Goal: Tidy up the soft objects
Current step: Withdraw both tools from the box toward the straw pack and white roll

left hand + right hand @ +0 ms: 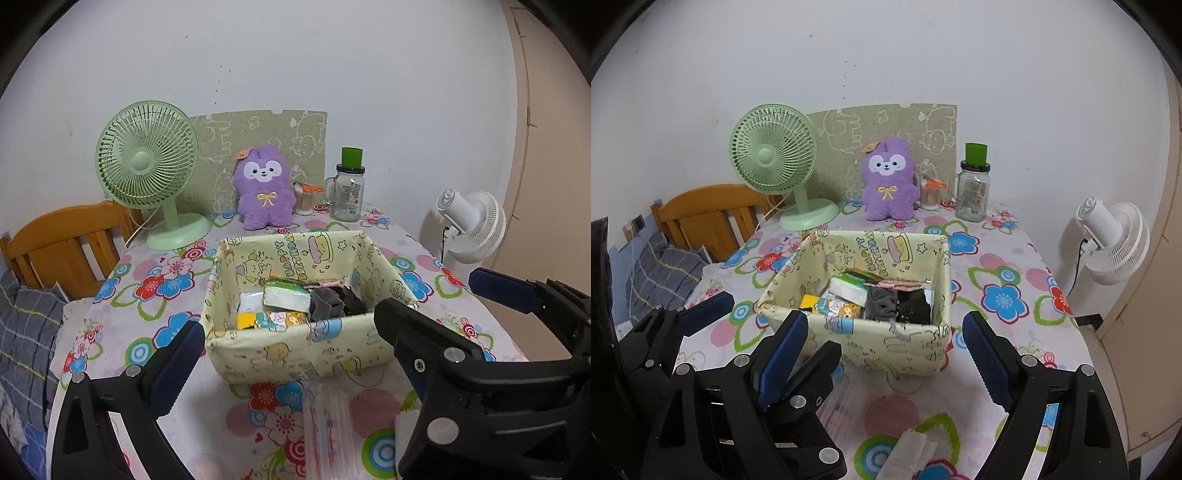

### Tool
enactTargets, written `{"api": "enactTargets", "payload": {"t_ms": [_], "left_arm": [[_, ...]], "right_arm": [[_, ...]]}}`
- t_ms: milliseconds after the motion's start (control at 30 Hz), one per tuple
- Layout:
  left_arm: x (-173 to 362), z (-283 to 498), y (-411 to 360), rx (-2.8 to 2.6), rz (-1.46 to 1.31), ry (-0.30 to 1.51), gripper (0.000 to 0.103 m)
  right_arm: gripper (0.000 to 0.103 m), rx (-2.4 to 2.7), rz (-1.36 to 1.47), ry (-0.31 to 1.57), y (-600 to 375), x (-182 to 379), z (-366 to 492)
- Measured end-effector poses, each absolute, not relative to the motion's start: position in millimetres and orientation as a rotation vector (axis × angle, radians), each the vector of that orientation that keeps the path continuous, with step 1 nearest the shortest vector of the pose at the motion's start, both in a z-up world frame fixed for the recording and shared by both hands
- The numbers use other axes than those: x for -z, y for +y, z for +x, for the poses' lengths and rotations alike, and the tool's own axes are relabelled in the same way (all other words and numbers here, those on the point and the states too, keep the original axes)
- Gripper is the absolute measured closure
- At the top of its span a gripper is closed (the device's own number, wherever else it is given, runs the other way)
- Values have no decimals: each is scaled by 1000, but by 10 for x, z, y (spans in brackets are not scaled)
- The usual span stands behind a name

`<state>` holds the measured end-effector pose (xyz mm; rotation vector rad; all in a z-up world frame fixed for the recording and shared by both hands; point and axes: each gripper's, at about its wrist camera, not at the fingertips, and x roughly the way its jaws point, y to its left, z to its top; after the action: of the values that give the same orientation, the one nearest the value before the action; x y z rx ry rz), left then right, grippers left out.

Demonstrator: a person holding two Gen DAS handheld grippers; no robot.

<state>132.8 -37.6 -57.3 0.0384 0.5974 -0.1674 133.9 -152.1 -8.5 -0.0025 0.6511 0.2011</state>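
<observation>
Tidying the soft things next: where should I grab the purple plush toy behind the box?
Probably the purple plush toy by its narrower head, coming from above and in front. It sits upright against the board, the cotton swab jar crowds one flank, and the box blocks a low approach.

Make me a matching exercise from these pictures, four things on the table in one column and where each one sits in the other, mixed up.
Things:
1. green fan
2. purple plush toy
3. glass jar
4. grey cloth

Places:
A. inside the fabric box
B. far left of the back row, next to the wooden headboard
C. far right of the back row, green cap on top
D. middle of the back row, in front of the patterned board

Pairs: 1-B, 2-D, 3-C, 4-A
</observation>
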Motion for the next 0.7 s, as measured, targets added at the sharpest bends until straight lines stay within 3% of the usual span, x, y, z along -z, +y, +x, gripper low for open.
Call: {"api": "enactTargets", "payload": {"t_ms": [700], "left_arm": [[768, 995, -414, 179, 48, 610, 0]], "right_arm": [[15, -170, 4, 640, -1575, 314, 958]]}}
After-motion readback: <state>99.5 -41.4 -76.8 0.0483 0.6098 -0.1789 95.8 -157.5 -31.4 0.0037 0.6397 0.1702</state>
